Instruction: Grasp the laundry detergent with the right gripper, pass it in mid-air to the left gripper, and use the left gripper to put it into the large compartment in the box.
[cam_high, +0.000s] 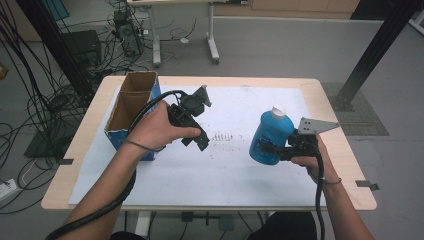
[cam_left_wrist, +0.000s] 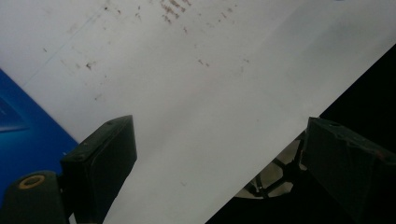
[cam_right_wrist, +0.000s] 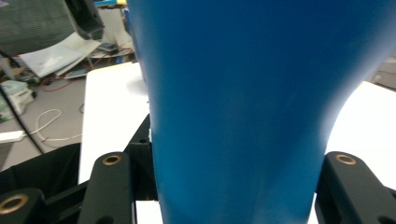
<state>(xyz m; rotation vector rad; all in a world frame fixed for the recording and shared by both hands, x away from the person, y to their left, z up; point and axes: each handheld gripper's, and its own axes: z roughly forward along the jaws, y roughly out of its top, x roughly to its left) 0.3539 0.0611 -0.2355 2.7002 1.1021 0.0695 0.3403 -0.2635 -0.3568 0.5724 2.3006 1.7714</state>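
A blue plastic bottle (cam_high: 269, 134) with a white cap is held upright above the white sheet at the right of the table. My right gripper (cam_high: 267, 148) is shut on its lower body, and in the right gripper view the blue bottle (cam_right_wrist: 243, 107) sits tight between both black jaws. My left gripper (cam_high: 199, 140) hovers over the sheet to the right of a cardboard box (cam_high: 131, 107) with blue sides and an open top. In the left gripper view its jaws (cam_left_wrist: 219, 158) stand wide apart with only white paper between them.
A white paper sheet (cam_high: 215, 165) covers most of the wooden table (cam_high: 345, 165). Faint brown marks (cam_high: 222, 135) stain the sheet's middle. Black frame posts (cam_high: 375, 47) and a tangle of cables (cam_high: 35, 100) surround the table on the floor.
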